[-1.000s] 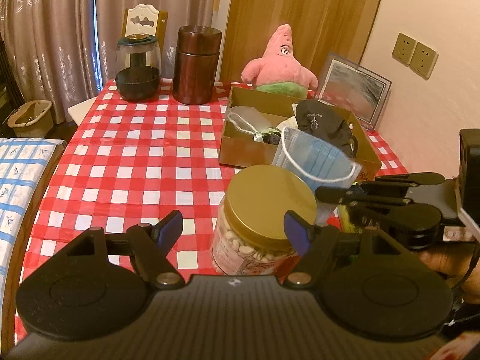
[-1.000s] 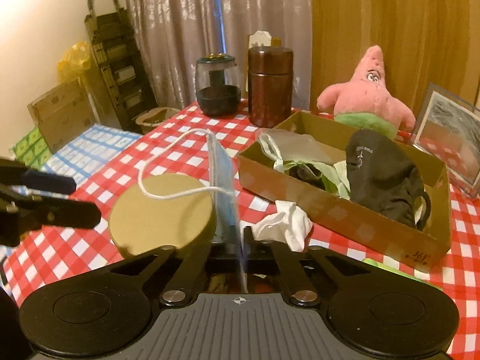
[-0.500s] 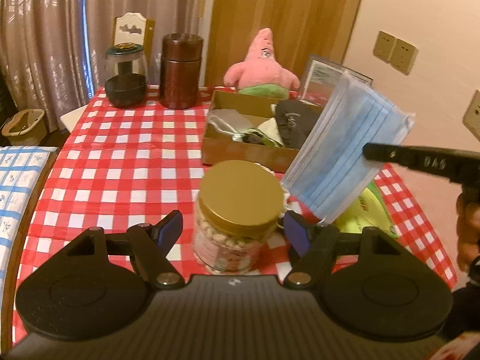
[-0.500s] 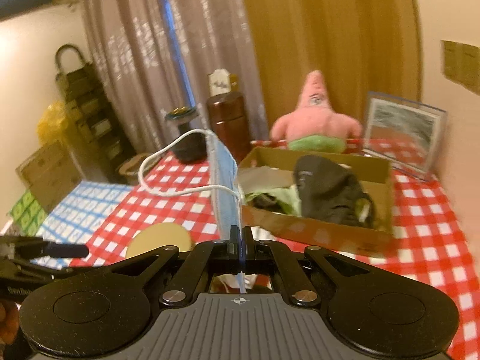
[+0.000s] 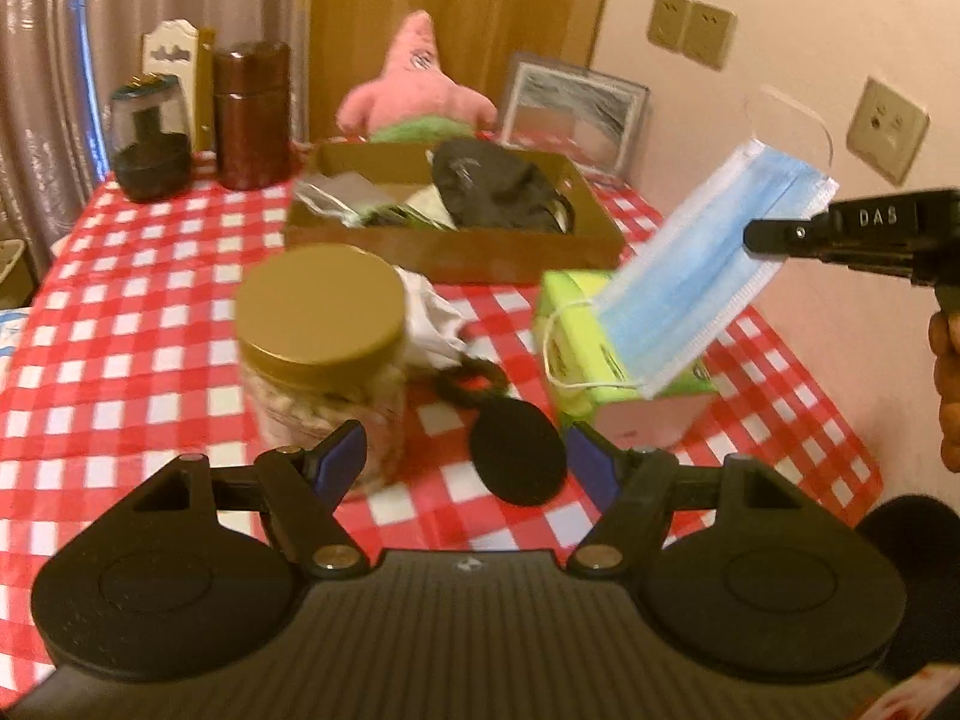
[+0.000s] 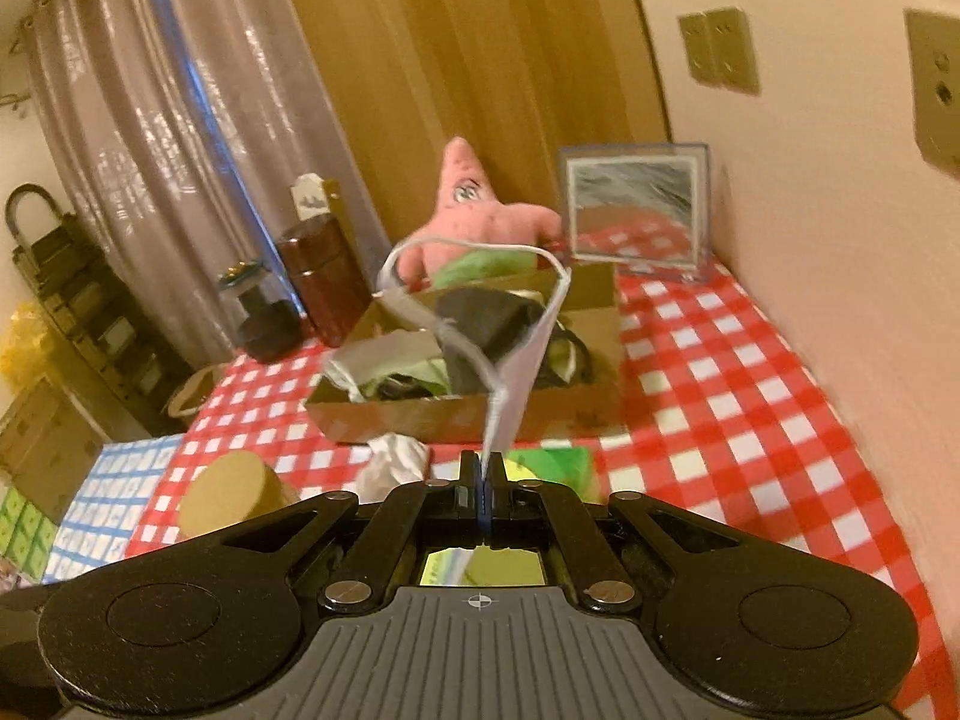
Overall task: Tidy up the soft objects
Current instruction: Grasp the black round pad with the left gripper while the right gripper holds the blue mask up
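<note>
My right gripper (image 6: 483, 468) is shut on a blue face mask (image 5: 702, 276) and holds it in the air right of the table, in front of the cardboard box (image 5: 456, 252). The mask (image 6: 522, 360) shows edge-on in the right wrist view. The box (image 6: 468, 414) holds a black cap (image 5: 492, 186) and other soft items. My left gripper (image 5: 462, 456) is open and empty, low over the table near a black hair tie (image 5: 471, 381) and a black round pad (image 5: 517, 451). A crumpled white cloth (image 5: 432, 324) lies before the box.
A gold-lidded jar (image 5: 324, 348) stands left of my left gripper. A green tissue box (image 5: 606, 360) lies under the mask. A pink star plush (image 5: 420, 90), picture frame (image 5: 573, 111), brown canister (image 5: 252, 114) and dark glass jar (image 5: 150, 138) stand at the back.
The right gripper has lifted the mask higher and moved it right, toward the box side. My left gripper has shifted right; the jar now sits to its left.
</note>
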Available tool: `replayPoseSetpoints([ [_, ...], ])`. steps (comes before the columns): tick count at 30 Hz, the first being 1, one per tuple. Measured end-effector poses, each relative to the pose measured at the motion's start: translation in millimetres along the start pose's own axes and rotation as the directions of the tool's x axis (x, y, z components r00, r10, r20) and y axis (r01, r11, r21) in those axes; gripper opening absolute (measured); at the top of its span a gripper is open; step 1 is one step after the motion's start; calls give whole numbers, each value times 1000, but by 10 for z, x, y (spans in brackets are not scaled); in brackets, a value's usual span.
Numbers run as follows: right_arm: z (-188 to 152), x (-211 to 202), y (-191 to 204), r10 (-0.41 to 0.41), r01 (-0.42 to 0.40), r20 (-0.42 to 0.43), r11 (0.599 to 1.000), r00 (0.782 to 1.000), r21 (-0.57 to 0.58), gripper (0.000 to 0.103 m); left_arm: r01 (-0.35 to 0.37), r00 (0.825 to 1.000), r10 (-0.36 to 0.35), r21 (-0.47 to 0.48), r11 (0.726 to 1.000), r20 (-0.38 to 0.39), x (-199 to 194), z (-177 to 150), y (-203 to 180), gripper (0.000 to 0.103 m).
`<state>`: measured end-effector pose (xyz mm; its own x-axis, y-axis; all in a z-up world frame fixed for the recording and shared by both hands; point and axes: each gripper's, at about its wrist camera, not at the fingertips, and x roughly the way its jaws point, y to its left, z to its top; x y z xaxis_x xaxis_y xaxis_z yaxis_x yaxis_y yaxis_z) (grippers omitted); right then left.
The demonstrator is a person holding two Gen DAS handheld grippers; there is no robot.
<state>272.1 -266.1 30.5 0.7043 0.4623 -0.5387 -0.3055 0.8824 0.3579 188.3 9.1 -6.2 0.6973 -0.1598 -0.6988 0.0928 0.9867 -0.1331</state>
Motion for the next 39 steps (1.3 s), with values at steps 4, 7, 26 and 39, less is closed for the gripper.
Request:
replayPoseSetpoints([
  [4, -69, 54, -58, -6, 6, -9, 1000, 1000, 12, 0, 16, 999, -16, 10, 1000, -33, 229, -85, -102, 70],
  [7, -101, 86, -91, -7, 7, -6, 1000, 1000, 22, 0, 22, 998, -21, 21, 1000, -52, 411, -139, -156, 70],
  [26, -186, 264, -204, 9, -9, 1, 999, 1000, 41, 0, -37, 996, 44, 90, 995, -82, 1376, -332, -334, 86],
  [39, -192, 230, -148, 18, -18, 10, 998, 1000, 53, 0, -18, 991, 30, 91, 996, -133, 1326, -363, -262, 56],
])
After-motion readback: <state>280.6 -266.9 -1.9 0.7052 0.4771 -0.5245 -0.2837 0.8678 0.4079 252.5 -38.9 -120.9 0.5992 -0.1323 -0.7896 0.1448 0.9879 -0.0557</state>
